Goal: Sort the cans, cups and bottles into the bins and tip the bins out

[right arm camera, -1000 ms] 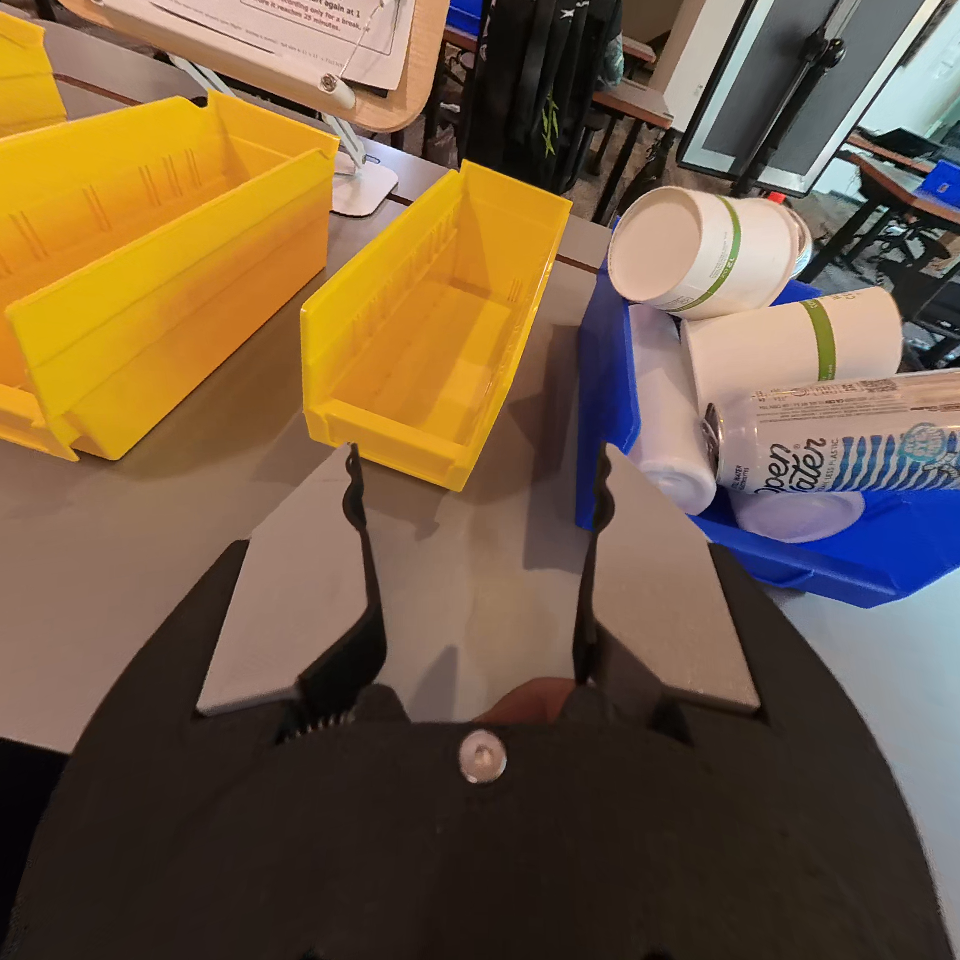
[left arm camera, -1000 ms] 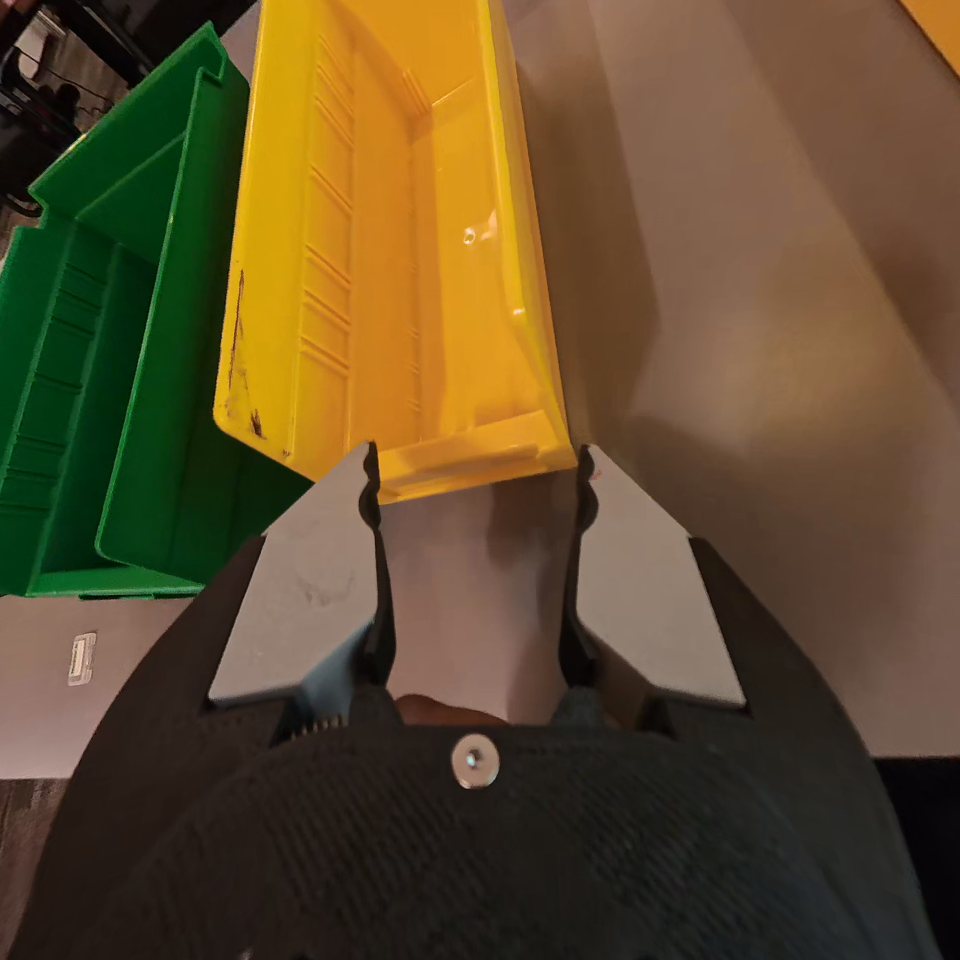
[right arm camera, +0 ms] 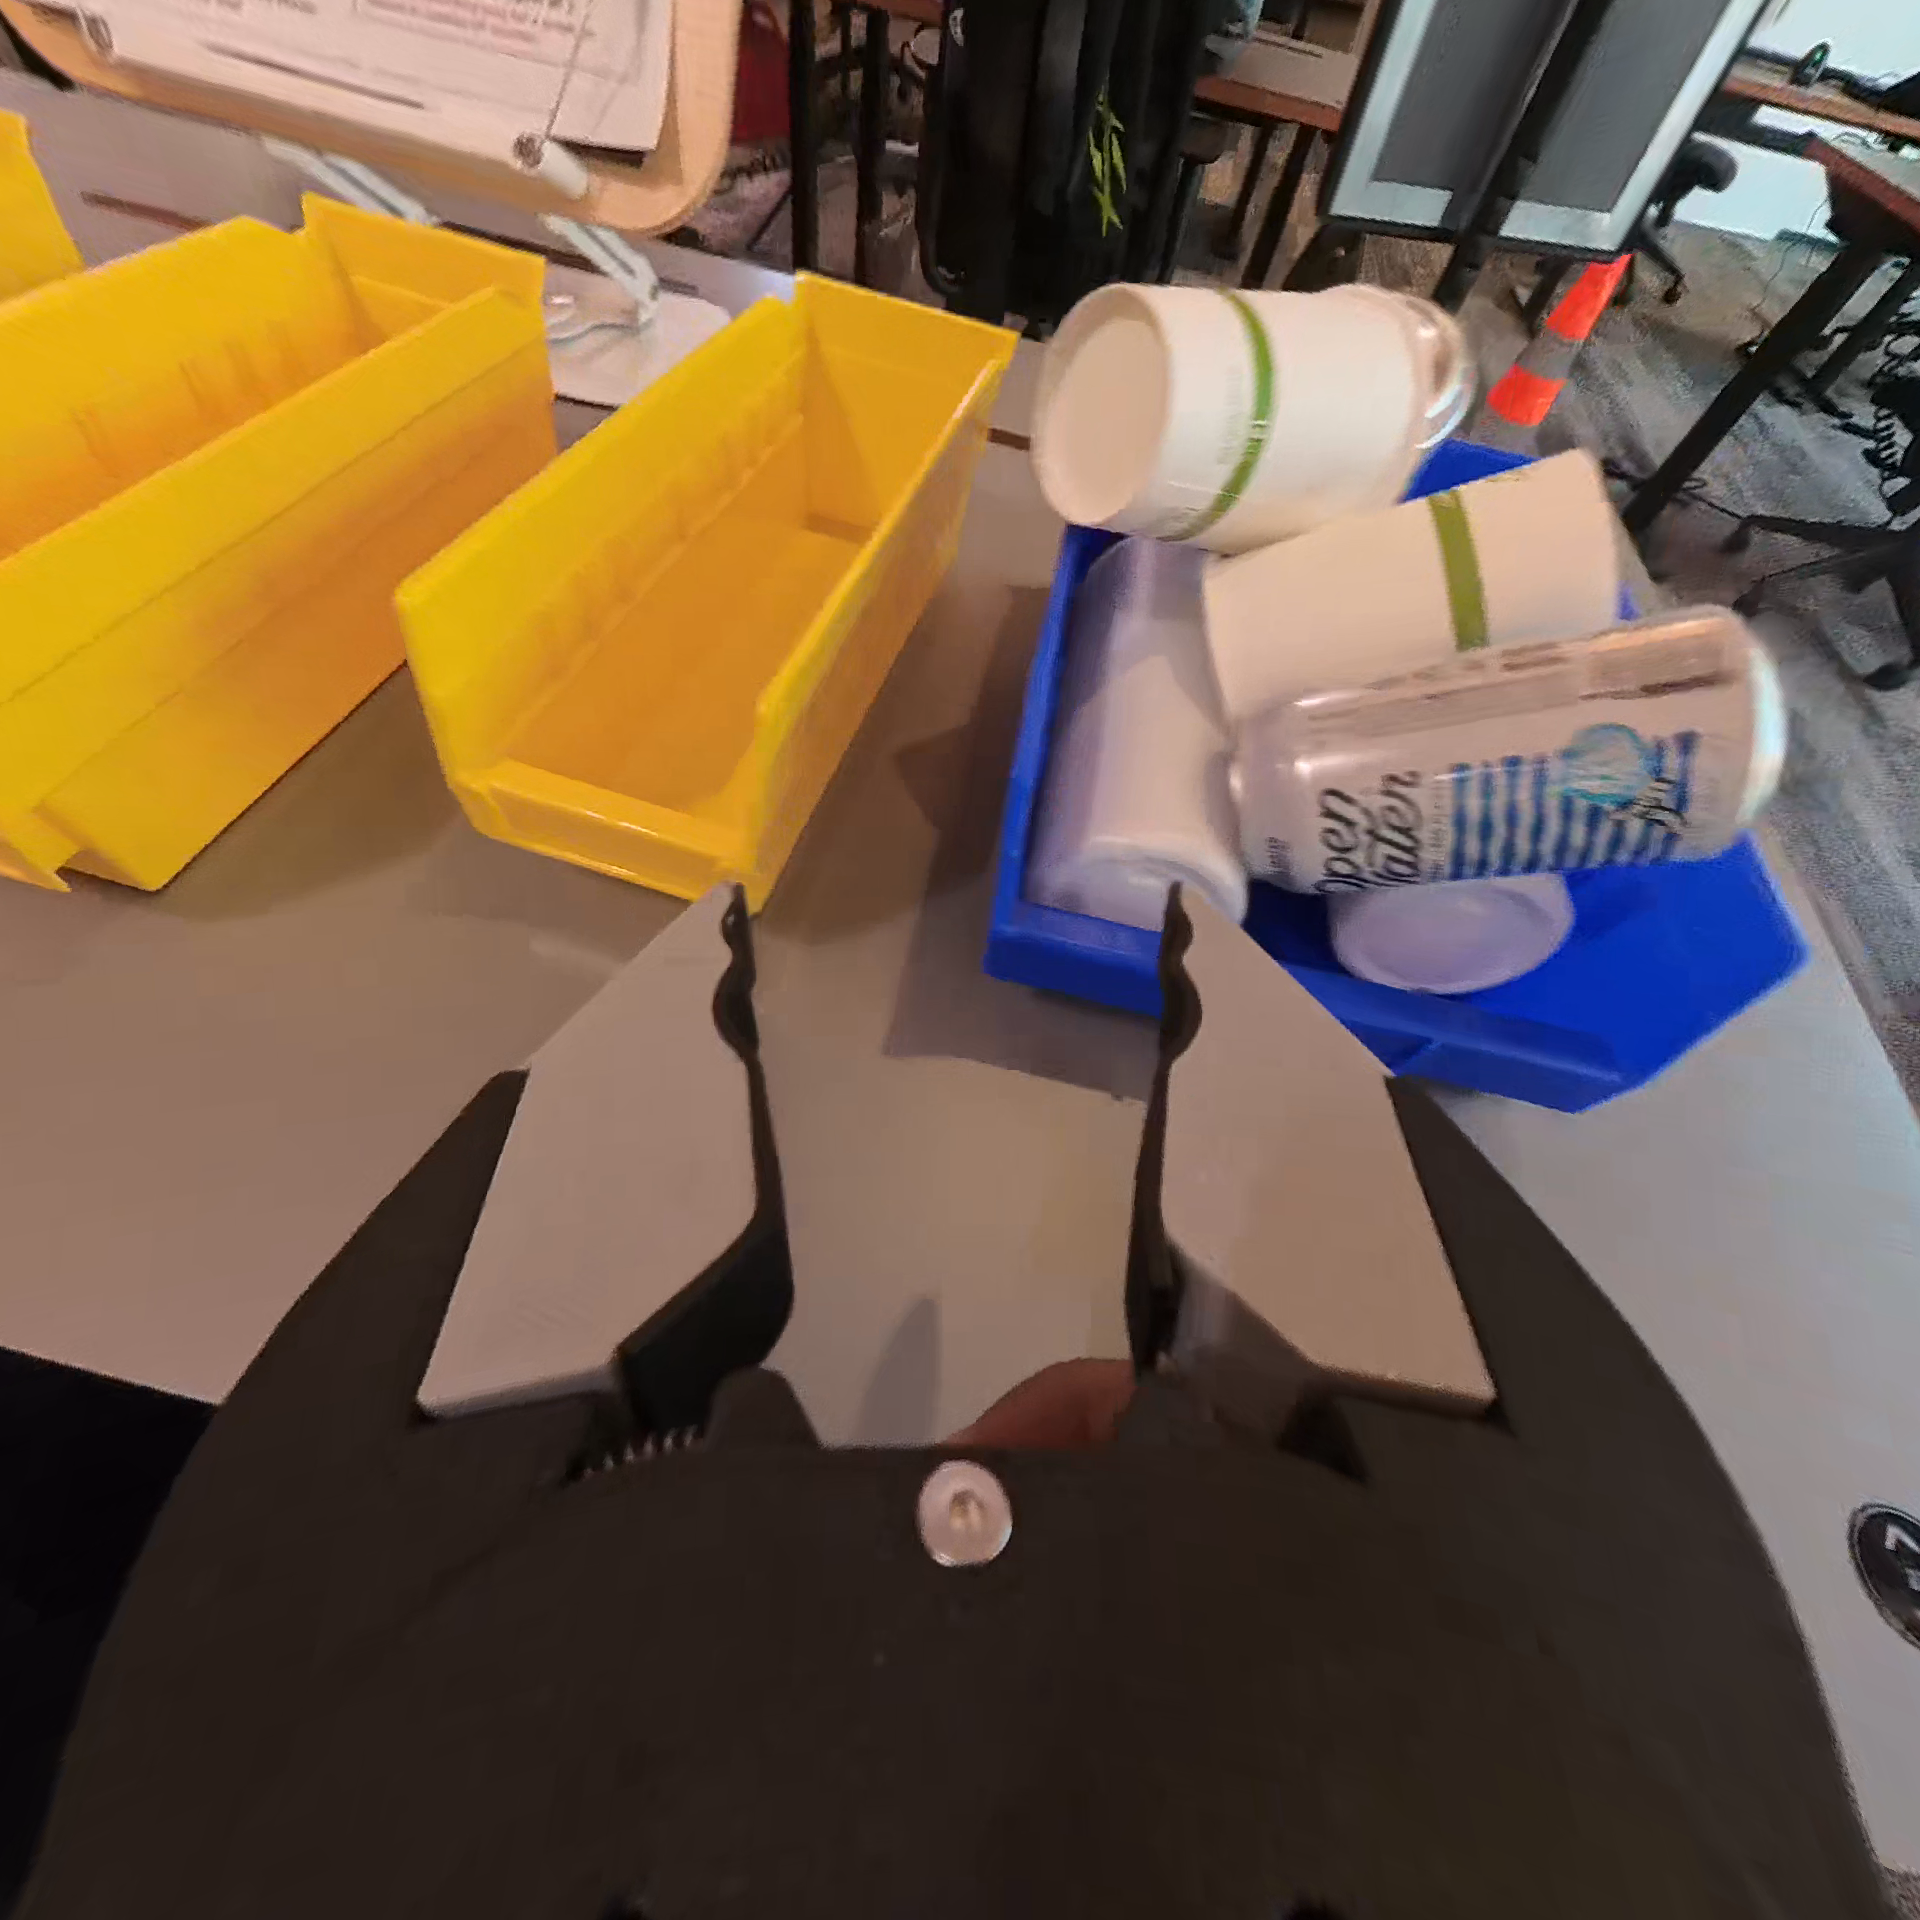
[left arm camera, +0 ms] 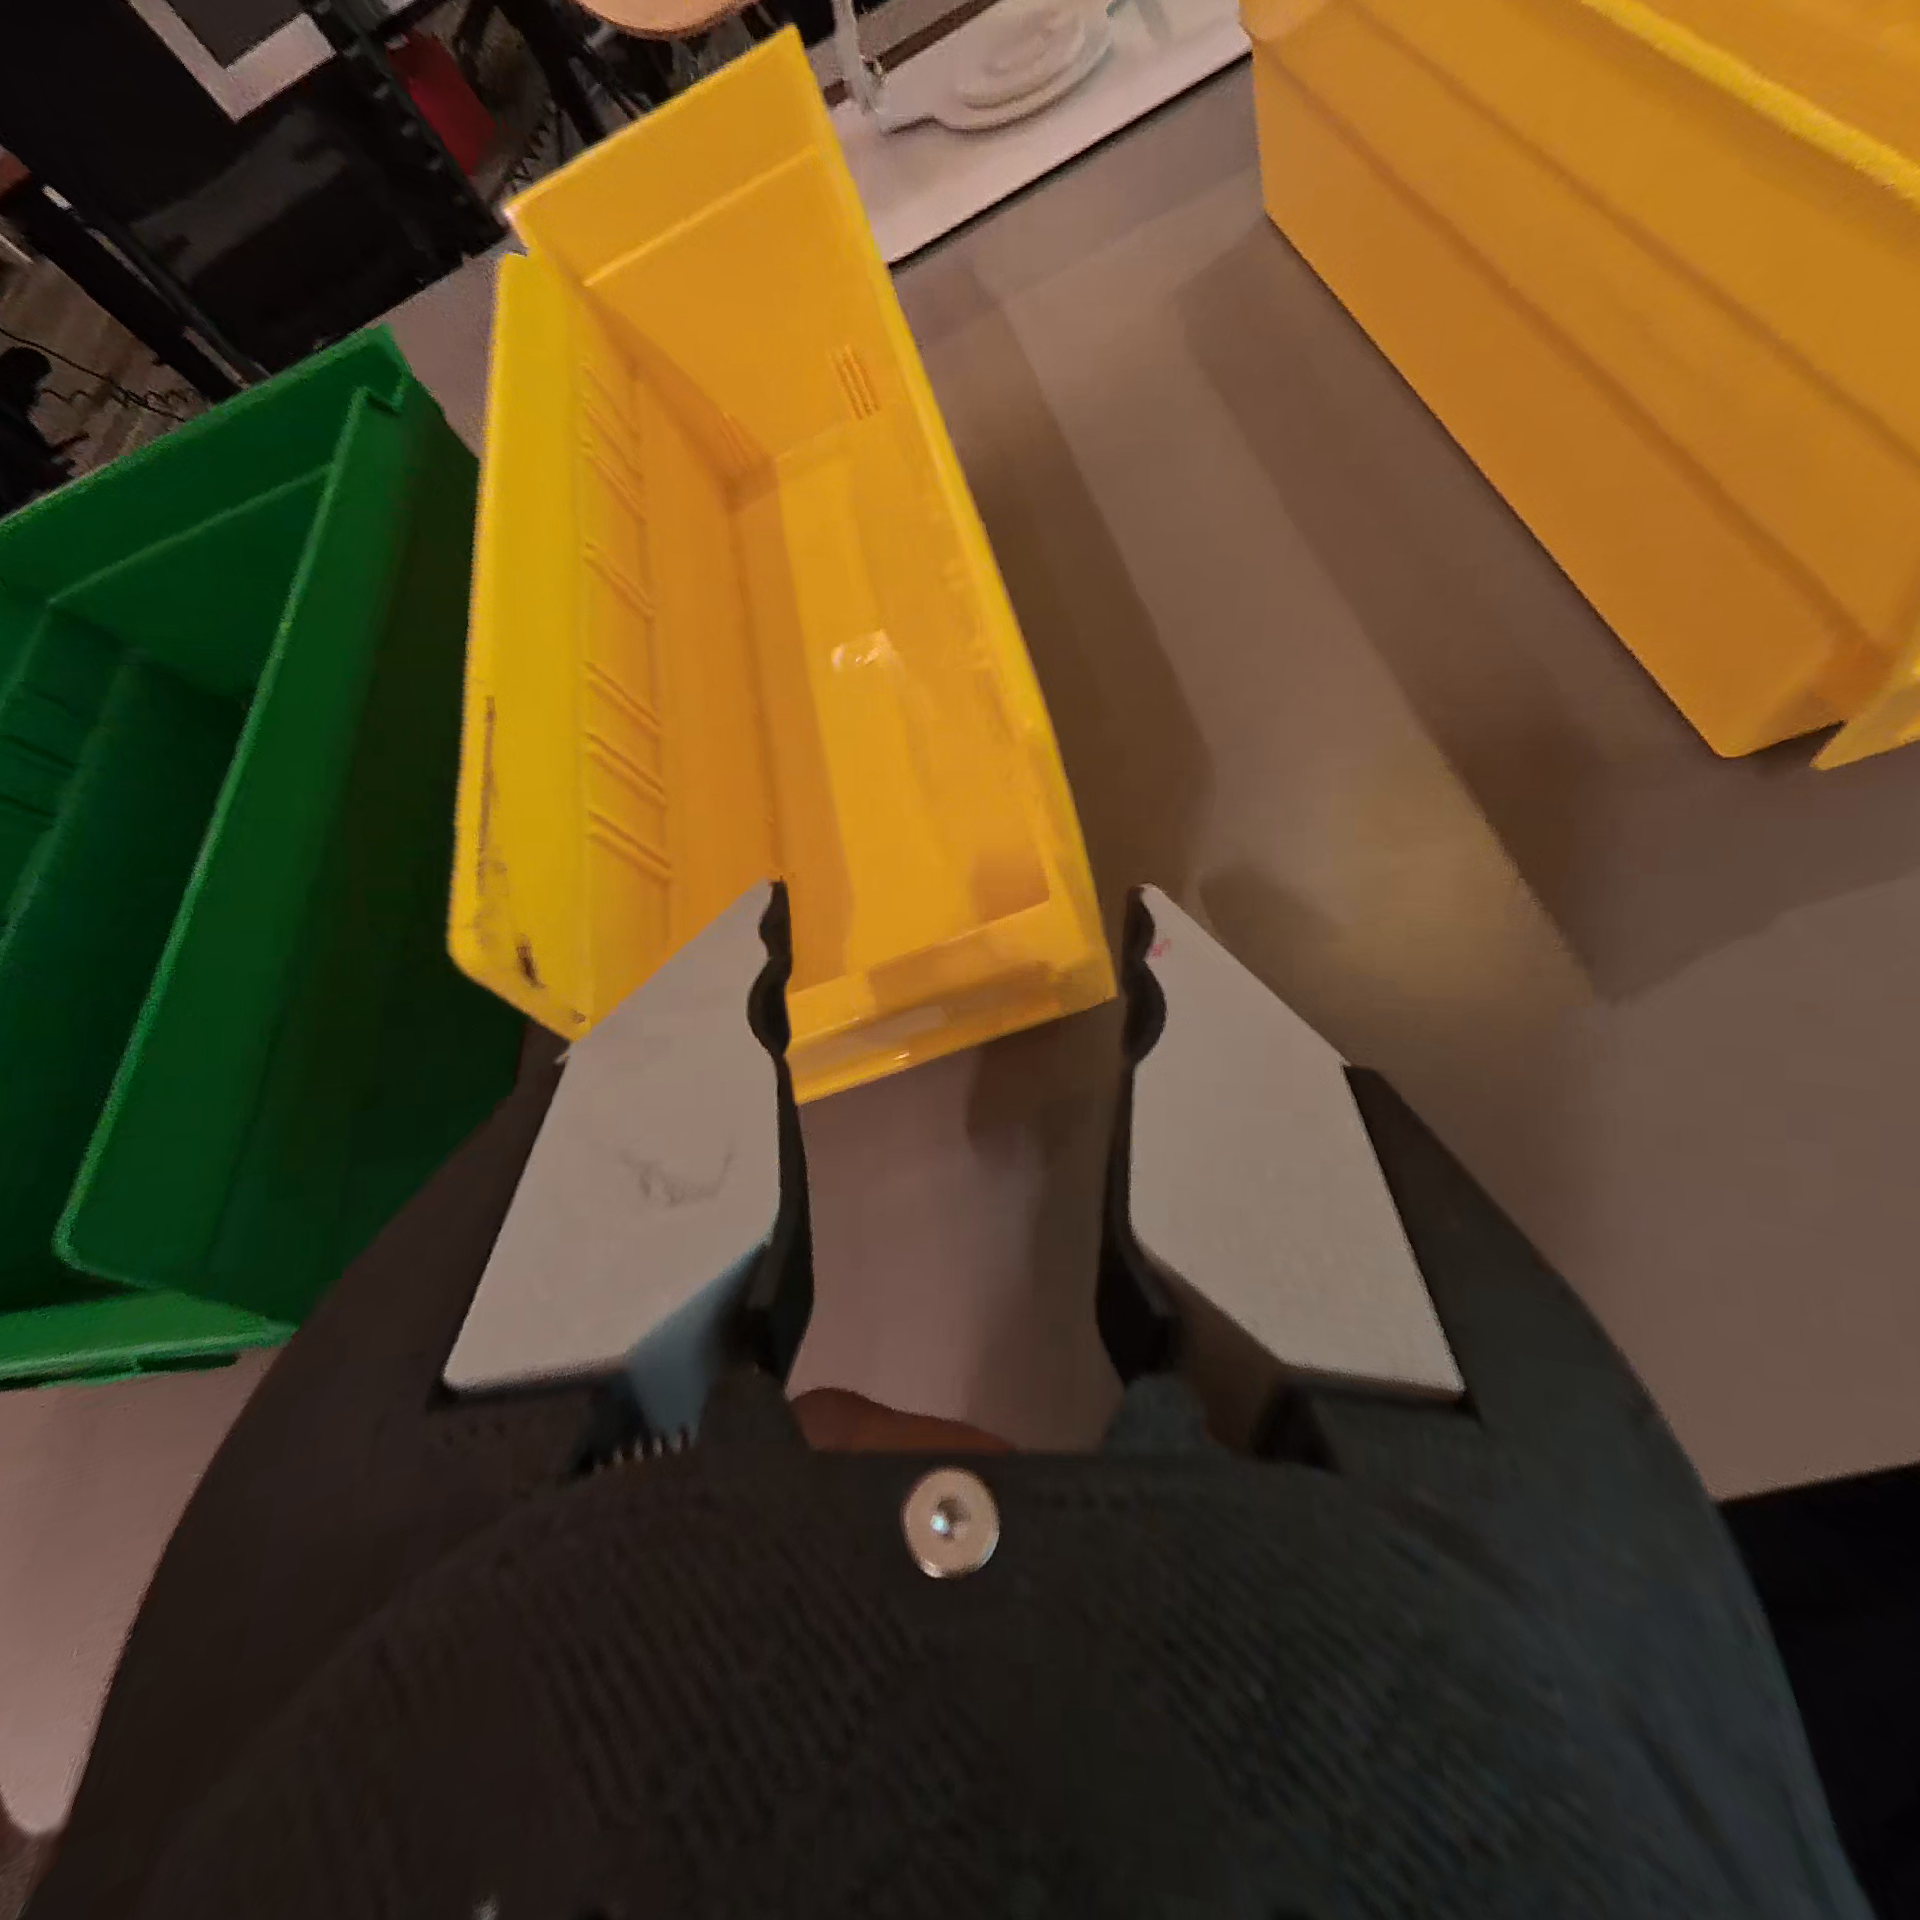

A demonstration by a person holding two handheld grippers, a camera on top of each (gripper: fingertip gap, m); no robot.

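The right tongs are hanging wide and empty over the table, aiming toward the blue bin at two o'clock, where paper cups and a can are lying heaped on their sides (probably awaiting sorting). The left tongs, also wide and empty, are facing an empty yellow bin at twelve o'clock, with a green bin at ten.

Flat grey tabletop carries everything. Landmark: narrow empty yellow plastic bin near centre. Just right of it, a low blue plastic bin. Left of it, apart, a larger yellow plastic bin. Behind it, a white stand base. Left wrist view: deep green plastic bin beside another narrow yellow bin.
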